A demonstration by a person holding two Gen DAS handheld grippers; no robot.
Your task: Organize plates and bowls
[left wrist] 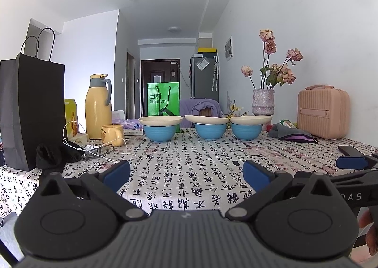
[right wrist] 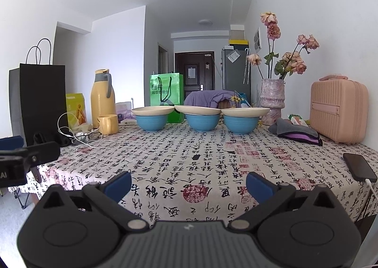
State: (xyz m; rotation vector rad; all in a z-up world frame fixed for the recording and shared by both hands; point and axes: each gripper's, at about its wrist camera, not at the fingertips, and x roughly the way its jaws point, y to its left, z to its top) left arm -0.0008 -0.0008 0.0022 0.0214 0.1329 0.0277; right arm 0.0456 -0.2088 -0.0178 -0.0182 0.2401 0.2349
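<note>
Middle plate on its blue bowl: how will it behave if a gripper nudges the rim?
The middle plate looks tilted and overhangs its bowl, so a nudge would probably rock or slide it. Its rim seems to meet the right plate, so that one may shift too. It looks rigid; a rim pinch should hold.

I'm in a home, at a dining table [right wrist: 189,161] under a calligraphy cloth. A thermos [right wrist: 103,97], mug [right wrist: 108,124], vase [right wrist: 271,105] of dried roses and shopping bags [right wrist: 37,102] crowd it; beyond, a hallway leads past a fridge [right wrist: 235,69] to the front door [right wrist: 195,71].
</note>
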